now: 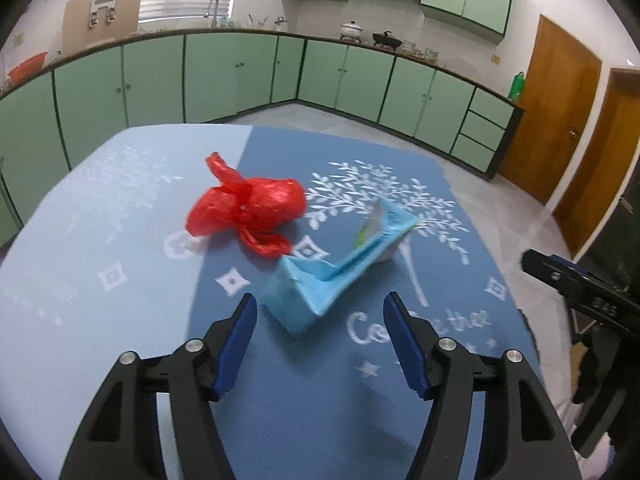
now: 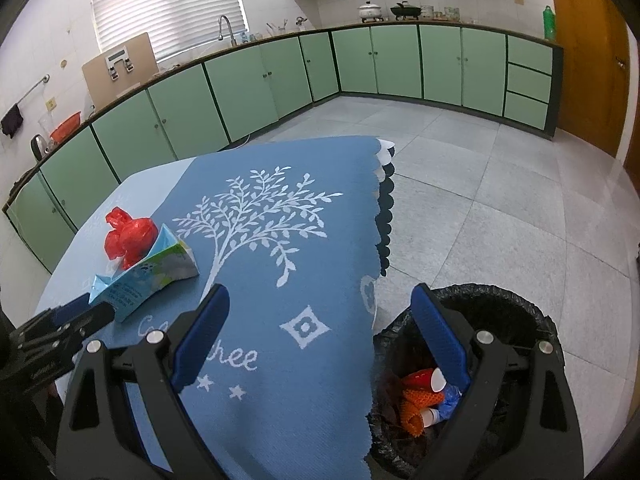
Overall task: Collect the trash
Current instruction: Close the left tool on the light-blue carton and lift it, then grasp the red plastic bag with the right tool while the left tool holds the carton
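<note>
Two pieces of trash lie on the worktop (image 1: 100,216): a blue carton (image 1: 320,280) and a red bag (image 1: 248,212); the left claw (image 1: 320,316) is spread just short of the carton; next, advance and pinch; the right claw (image 2: 320,300) hangs spread near the bin (image 2: 536,320).

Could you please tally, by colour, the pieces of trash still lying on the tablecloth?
Red: 1, the knotted plastic bag
Light blue: 1, the crumpled carton
Total: 2, both on the blue tablecloth
</note>
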A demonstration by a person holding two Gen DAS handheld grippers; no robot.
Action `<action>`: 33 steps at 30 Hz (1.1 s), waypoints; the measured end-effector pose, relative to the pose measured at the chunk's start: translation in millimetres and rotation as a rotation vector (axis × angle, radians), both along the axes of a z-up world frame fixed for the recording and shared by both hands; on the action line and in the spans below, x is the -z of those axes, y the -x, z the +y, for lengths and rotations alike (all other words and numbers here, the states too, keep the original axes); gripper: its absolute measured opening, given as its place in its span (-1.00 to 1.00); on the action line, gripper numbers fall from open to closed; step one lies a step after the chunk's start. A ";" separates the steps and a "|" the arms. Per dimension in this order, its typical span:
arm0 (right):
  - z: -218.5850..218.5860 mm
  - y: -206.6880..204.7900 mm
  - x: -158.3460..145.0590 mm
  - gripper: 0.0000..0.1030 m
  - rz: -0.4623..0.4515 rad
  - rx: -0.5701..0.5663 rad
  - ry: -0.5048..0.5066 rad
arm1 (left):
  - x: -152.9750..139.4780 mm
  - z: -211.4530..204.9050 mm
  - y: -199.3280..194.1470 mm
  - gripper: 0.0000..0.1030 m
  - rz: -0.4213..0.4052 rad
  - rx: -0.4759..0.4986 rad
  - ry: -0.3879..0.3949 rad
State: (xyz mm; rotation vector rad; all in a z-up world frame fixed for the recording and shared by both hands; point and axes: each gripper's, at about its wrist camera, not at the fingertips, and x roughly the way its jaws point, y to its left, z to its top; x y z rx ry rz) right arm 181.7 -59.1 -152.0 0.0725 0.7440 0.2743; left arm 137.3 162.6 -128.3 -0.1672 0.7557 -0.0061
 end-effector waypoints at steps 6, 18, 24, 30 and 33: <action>3.3 -3.7 3.0 0.74 0.010 -0.002 0.003 | 7.8 2.9 -22.9 0.39 0.031 0.025 -0.022; 2.0 -8.9 8.4 0.74 0.023 0.001 0.007 | 16.3 -16.4 -42.5 -0.23 0.068 0.108 -0.009; 4.3 -6.5 3.9 0.74 0.012 -0.006 0.004 | 6.8 -23.4 -23.3 -0.38 0.021 0.079 0.030; 23.9 -6.7 -3.6 0.74 -0.013 -0.043 -0.007 | -12.5 -16.9 6.1 -0.38 -0.037 0.018 0.024; 39.4 -8.4 -6.7 0.74 -0.023 -0.071 -0.012 | -18.0 -7.1 16.1 -0.38 -0.056 -0.013 0.005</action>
